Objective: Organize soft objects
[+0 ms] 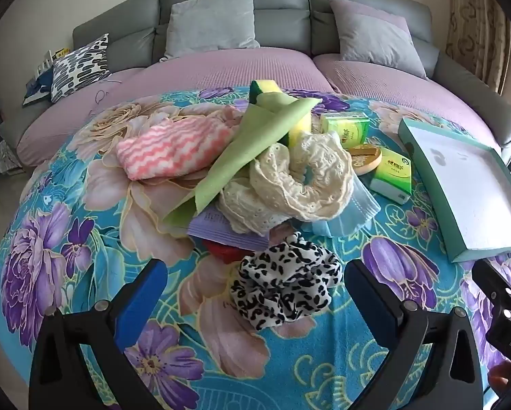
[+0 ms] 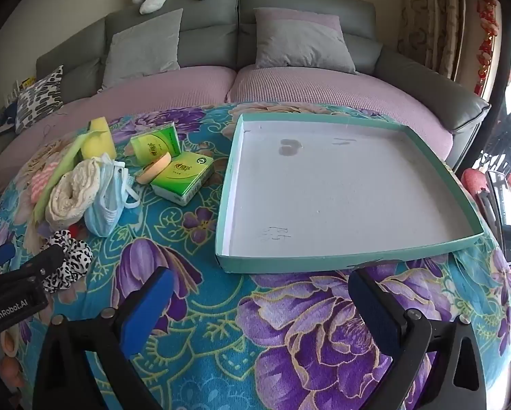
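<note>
A pile of soft things lies on the floral blanket (image 1: 67, 239): a black-and-white leopard scrunchie (image 1: 284, 285), a cream lace scrunchie (image 1: 299, 184), a green cloth (image 1: 252, 143), a pink-and-white striped towel (image 1: 170, 152), a blue face mask (image 1: 352, 215) and a yellow sponge (image 1: 299, 126). My left gripper (image 1: 255, 287) is open, its fingers on either side of the leopard scrunchie. My right gripper (image 2: 260, 294) is open and empty, just in front of the shallow teal box (image 2: 340, 263). The pile shows left in the right wrist view, with the leopard scrunchie (image 2: 69, 263).
Two green tissue packs (image 1: 392, 174) and a round orange tin (image 1: 366, 159) lie between the pile and the teal box (image 1: 473, 253). Behind is a grey sofa (image 1: 235, 3) with pillows. The left gripper's body (image 2: 13, 294) shows at the right view's left edge.
</note>
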{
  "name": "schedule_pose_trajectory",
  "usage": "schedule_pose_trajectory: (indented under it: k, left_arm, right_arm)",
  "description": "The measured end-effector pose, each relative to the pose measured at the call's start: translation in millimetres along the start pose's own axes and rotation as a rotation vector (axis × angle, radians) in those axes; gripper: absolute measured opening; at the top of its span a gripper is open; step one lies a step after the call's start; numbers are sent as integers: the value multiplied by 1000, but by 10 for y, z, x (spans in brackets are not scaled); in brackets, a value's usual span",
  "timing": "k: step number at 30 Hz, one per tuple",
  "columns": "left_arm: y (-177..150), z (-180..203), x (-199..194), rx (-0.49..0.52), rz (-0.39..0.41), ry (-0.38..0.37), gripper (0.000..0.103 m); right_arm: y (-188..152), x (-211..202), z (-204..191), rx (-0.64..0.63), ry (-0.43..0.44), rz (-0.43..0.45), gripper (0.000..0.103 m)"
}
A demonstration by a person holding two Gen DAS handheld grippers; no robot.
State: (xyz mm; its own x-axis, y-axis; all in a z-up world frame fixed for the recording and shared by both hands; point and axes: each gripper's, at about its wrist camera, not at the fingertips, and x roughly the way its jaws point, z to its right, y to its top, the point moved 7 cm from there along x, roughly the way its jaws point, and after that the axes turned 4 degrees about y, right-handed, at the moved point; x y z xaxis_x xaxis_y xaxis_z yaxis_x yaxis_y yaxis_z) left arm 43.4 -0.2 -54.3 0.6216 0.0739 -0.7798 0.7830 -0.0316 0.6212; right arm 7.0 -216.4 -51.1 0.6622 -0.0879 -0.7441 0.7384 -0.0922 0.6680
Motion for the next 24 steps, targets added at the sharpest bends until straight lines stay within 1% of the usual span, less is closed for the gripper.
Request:
schedule_pose_trajectory:
  k: [3, 4, 9, 10, 17, 23, 24]
  left_arm:
    - [14, 12, -11, 10, 13, 6, 103]
    - [17, 19, -13, 12, 15, 6, 103]
    - [23, 83, -24, 29, 25, 4, 103]
    - [39, 10, -50, -11, 18, 16, 103]
    - [42, 63, -82, -8, 13, 19, 103]
    - [40, 70, -78, -13, 4, 11, 103]
    - [40, 63, -79, -15, 4, 9, 103]
  right_arm:
    - [3, 11, -15, 7, 7, -2, 103]
    - [11, 19, 20, 24, 26, -10, 103]
    - [10, -31, 43, 35, 31, -7, 103]
    - [25, -7, 39, 38, 28, -15, 103]
    - [7, -41, 94, 56, 18, -17, 103]
    - [21, -30, 32, 51, 11, -23, 103]
    - [-2, -43, 83, 56, 13, -20, 103]
